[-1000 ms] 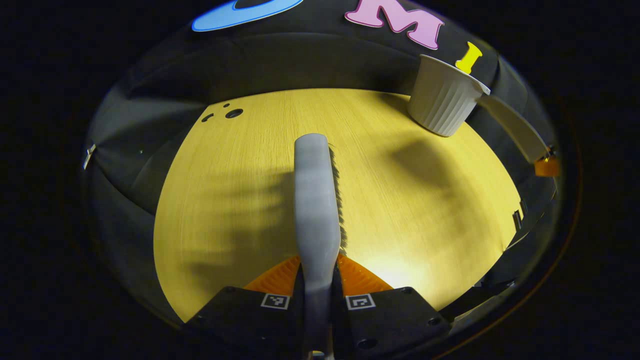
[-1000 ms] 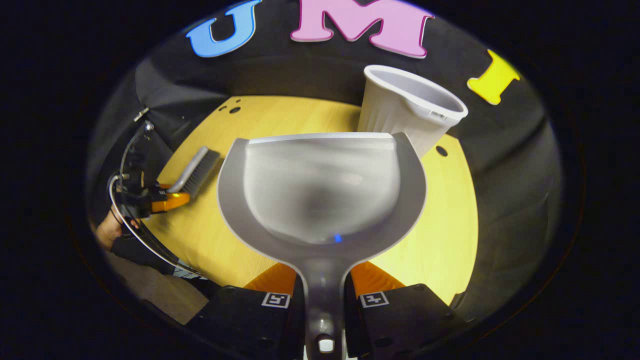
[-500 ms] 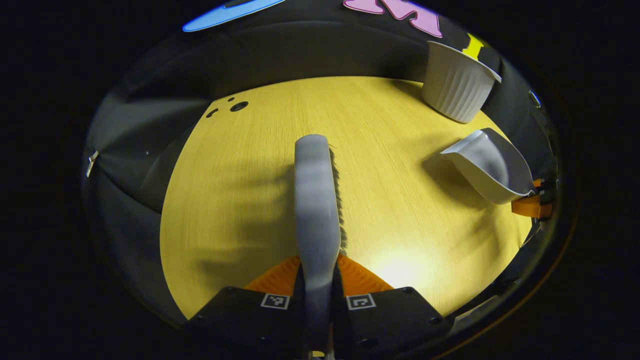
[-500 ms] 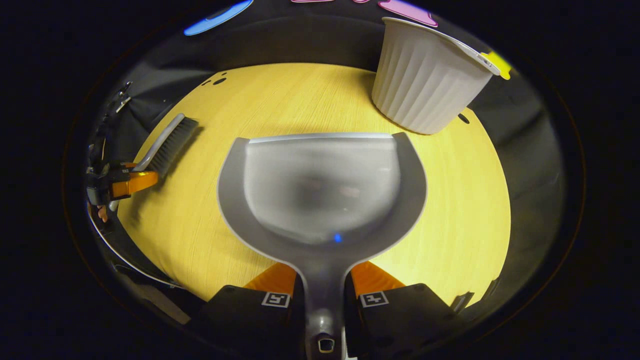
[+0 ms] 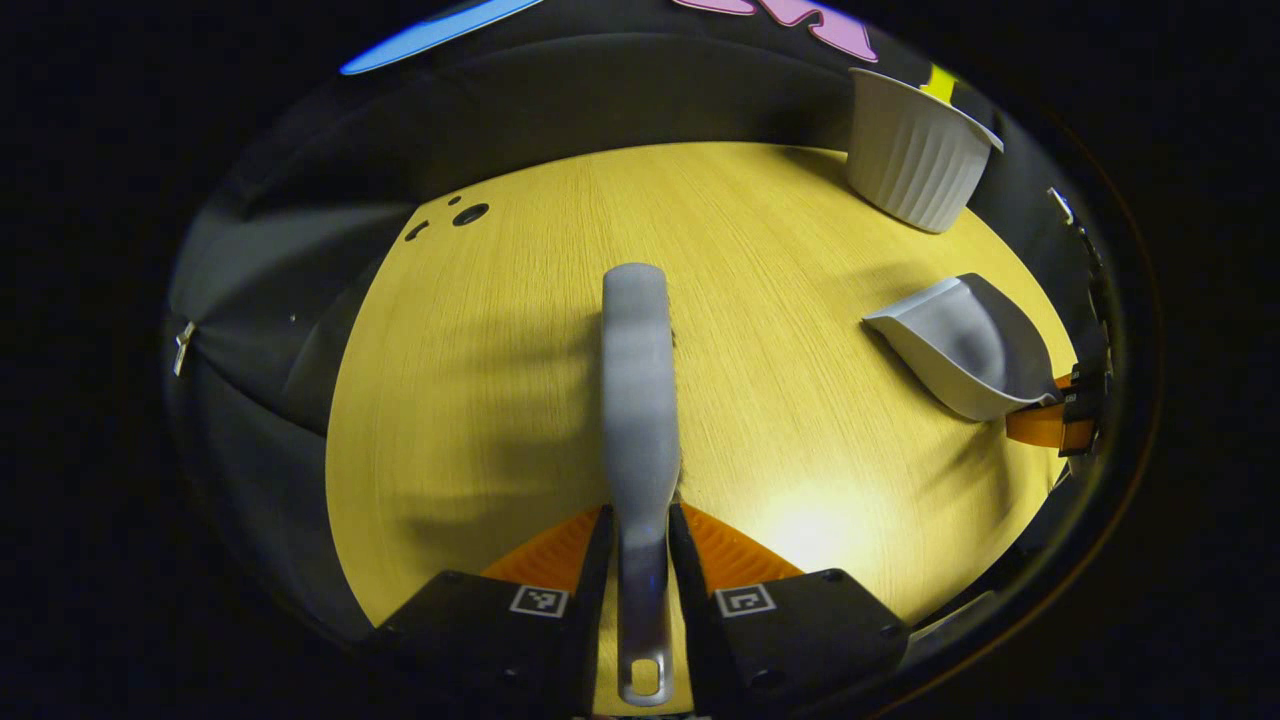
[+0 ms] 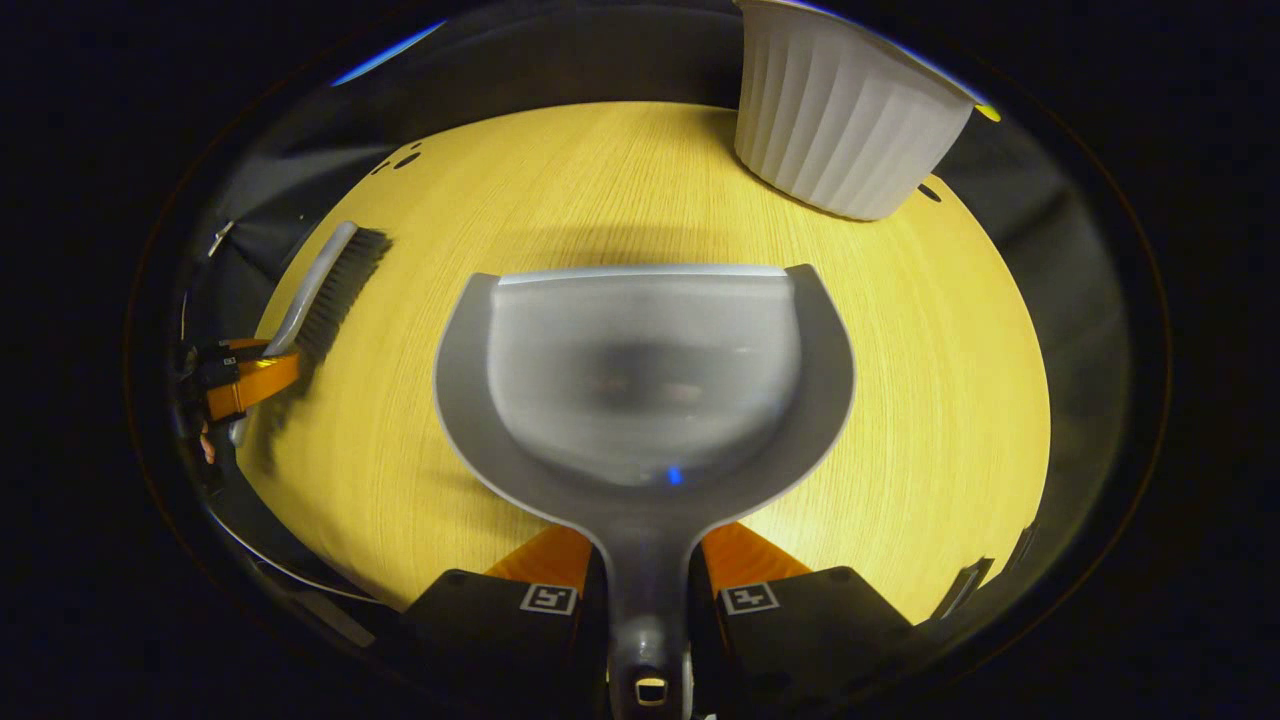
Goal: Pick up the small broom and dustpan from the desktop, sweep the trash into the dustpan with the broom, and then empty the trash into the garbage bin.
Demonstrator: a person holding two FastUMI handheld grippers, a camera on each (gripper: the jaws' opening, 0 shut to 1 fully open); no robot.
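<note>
1. Between the L gripper (image 5: pixel 642 560) fingers: broom (image 5: pixel 637 400) handle clamped, both fingers pressing on it, head pointing fwd over the desktop (image 5: pixel 480 400). Bristles barely visible from this angle.
2. R gripper (image 6: pixel 648 575) fingers closed on the dustpan (image 6: pixel 645 375) handle; pan mouth faces fwd, looks empty inside.
3. L gripper view also shows dustpan off to the right, low over the desktop, lip tilted down; touching or not, can't tell.
4. Garbage bin (image 6: pixel 840 130), white ribbed, stands at far right of the desktop, just beyond the pan.
5. Step, my read: dump looks done, no trash seen on the wood. Next prob set both tools down flat, then release.
6. Obstacles: nothing between tools & desktop; bin near pan's front, keep clear of it. Small holes (image 5: pixel 468 214) in the wood at far left, irrelevant.
</note>
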